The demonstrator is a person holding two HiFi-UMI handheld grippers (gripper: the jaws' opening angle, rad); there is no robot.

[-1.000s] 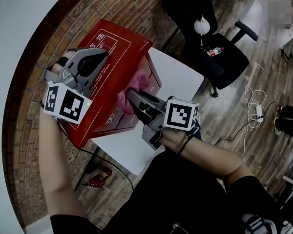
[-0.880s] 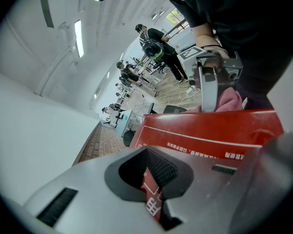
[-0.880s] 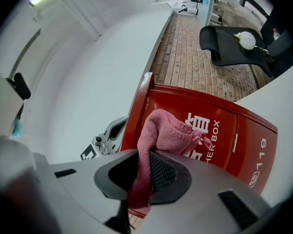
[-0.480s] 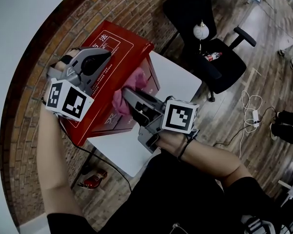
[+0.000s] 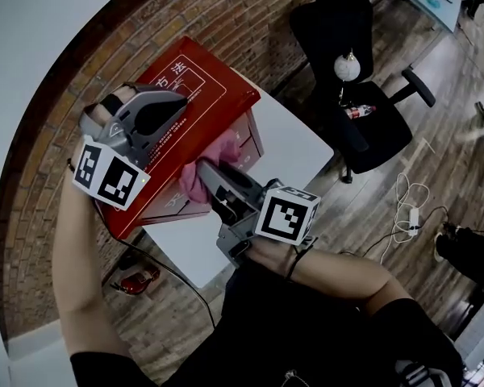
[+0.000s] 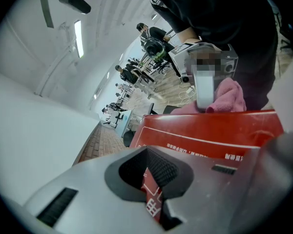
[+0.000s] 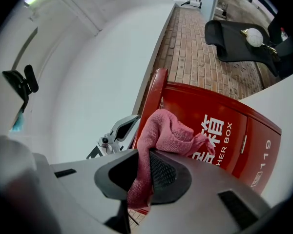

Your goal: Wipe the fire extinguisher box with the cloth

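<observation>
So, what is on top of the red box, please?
The shut left gripper rests on the box; the right gripper holds the pink cloth at its front edge. The surface beneath them is covered.

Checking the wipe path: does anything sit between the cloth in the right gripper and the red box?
Nothing visible does. The right gripper is shut on the pink cloth, bunched at the red box's front. The left gripper, shut, is over the box's top.
</observation>
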